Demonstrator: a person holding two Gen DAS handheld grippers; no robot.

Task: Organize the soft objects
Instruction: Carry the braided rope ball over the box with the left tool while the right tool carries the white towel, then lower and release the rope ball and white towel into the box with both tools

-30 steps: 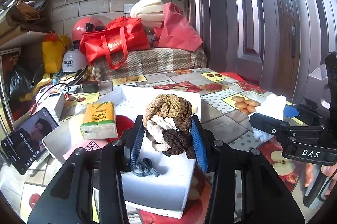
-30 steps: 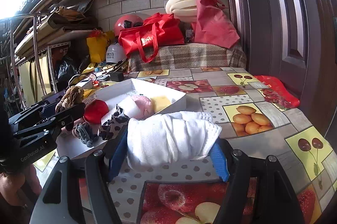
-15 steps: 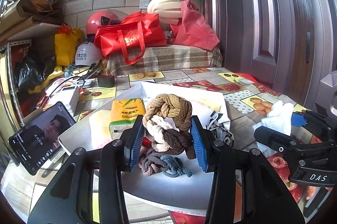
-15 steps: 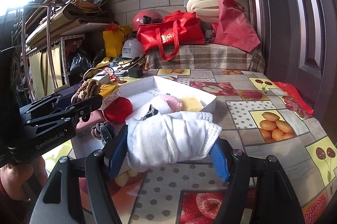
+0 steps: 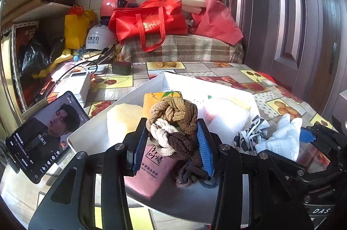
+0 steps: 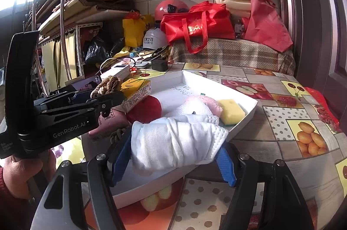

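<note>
My left gripper is shut on a bundle of knitted hair ties in tan, cream and brown, held above the white tray. From the right wrist view the same left gripper hovers over the tray's left side. A rolled white cloth is clamped in my right gripper, just over the tray's near rim. In the tray lie a pink tissue pack, a yellow tissue pack, a yellow sponge, a red round thing and more hair ties.
A phone leans at the left of the tray. White boxes, a charger and cables lie behind it. Red bags, helmets and foam are piled at the back. A brown door stands on the right. A hand holds the left gripper.
Both grippers have travelled left over the table with their loads and now stand over the tray. More of the tray's contents and the phone have come into view.
</note>
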